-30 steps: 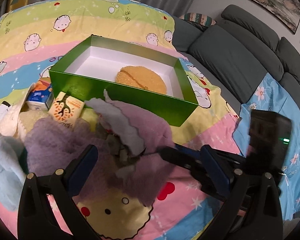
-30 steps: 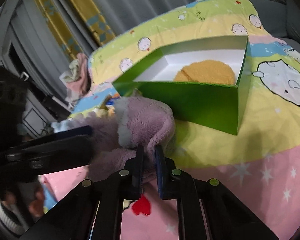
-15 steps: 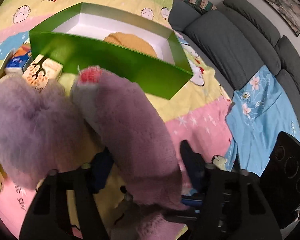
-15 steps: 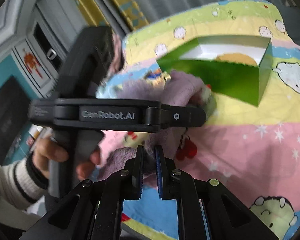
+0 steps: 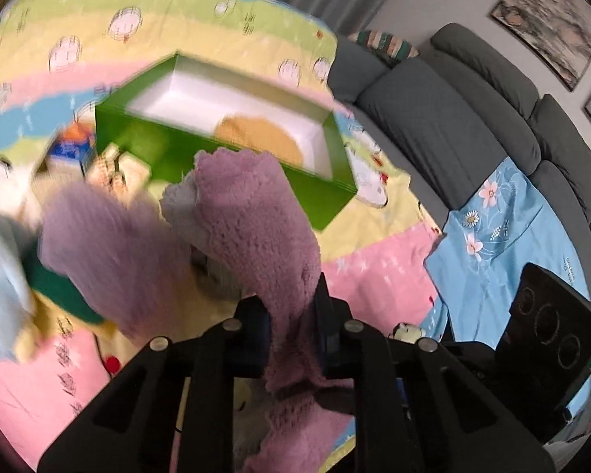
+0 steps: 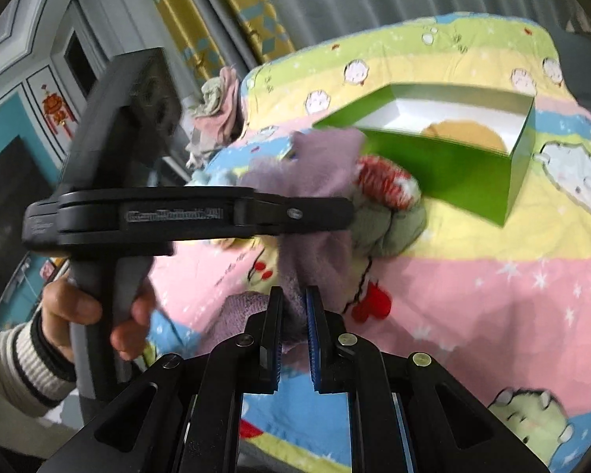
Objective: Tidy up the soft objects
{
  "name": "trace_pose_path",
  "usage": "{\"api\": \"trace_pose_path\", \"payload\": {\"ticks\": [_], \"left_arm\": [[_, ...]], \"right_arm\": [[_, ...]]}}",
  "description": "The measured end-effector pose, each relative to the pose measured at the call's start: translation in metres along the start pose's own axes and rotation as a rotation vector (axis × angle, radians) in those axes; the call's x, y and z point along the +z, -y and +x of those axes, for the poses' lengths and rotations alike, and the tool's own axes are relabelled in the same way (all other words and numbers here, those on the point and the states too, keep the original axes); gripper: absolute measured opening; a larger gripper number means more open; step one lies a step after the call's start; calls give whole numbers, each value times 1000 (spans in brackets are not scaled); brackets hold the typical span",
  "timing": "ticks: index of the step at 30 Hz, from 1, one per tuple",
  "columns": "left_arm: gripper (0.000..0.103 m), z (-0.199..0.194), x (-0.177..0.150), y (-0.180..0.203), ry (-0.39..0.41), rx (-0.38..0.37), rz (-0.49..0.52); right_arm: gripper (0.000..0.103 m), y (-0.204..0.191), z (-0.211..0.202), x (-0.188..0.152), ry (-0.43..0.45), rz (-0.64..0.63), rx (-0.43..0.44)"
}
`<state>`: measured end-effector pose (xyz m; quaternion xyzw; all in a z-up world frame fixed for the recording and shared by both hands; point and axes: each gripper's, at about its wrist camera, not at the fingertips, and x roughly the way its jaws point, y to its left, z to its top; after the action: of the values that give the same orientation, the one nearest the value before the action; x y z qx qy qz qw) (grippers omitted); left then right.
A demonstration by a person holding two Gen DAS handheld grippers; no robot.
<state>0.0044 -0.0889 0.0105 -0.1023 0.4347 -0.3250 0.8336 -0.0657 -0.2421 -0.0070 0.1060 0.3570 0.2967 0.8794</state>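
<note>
A fluffy purple cloth (image 5: 256,228) hangs stretched between both grippers over the cartoon bedspread. The jaws of my left gripper (image 5: 291,307) are closing, and their pads press on one end of the cloth. My right gripper (image 6: 293,307) is shut on the other end of the purple cloth (image 6: 315,260). In the right wrist view a hand in a striped sleeve holds the left gripper (image 6: 346,213) side-on. Behind the cloth stands the open green box (image 5: 138,138), also seen as the green box (image 6: 465,173), with a round orange pad (image 5: 256,134) inside.
Small cartons (image 5: 73,149), a pale blue soft item (image 5: 0,260) and a dark green cloth (image 5: 59,291) lie left of the box. A red, white and green soft bundle (image 6: 390,185) sits under the cloth. A grey sofa (image 5: 453,126) with a blue flowered cloth (image 5: 492,236) stands on the right.
My left gripper went from wide open over the purple cloth to closed on it. The cloth has come up off the bedspread. The right gripper kept its grip and rolled.
</note>
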Motion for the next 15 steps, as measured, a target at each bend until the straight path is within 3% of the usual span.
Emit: {"api": "trace_pose_path", "payload": {"ticks": [8, 15], "left_arm": [[16, -11, 41, 14, 100, 30, 60], [19, -13, 105, 23, 196, 80, 109]], "right_arm": [[12, 5, -9, 46, 103, -36, -121], [12, 13, -4, 119, 222, -73, -249]]}}
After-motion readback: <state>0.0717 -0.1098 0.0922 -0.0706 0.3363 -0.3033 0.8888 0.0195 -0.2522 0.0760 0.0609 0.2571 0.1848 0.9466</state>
